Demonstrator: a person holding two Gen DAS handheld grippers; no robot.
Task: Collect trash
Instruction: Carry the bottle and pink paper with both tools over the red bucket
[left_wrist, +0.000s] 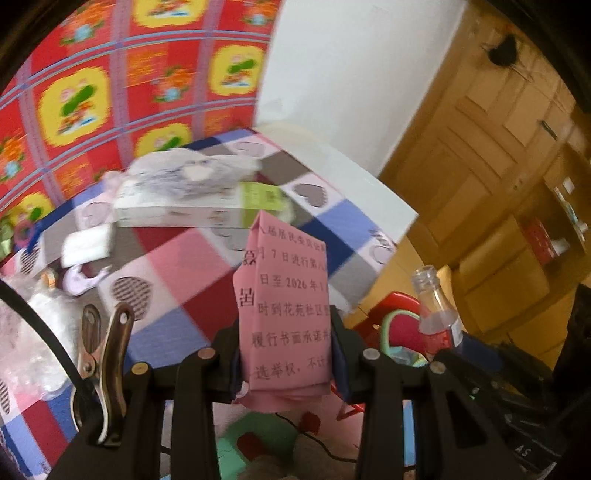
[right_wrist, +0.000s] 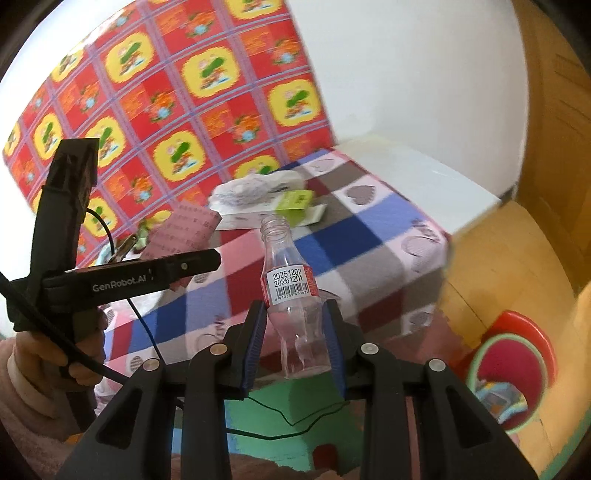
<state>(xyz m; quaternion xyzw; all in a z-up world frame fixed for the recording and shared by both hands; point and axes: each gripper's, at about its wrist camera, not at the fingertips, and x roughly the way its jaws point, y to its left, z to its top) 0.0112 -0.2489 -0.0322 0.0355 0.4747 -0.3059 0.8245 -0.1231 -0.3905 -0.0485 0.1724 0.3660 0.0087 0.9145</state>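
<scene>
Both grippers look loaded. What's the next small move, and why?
Probably swing both toward the red bin on the floor at right and drop there. The left gripper is shut on the pink paper, the right gripper on the uncapped bottle; neither can pick more.

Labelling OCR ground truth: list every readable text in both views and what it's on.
"20251202" over "20261201": white label on the clear bottle in the right gripper.
Barcode digits below it: too small.
"GenRobot.AI": side of the left gripper.
"2026" and "7", among Chinese print: pink paper in the left gripper.
Green-and-white box: blurred.
</scene>
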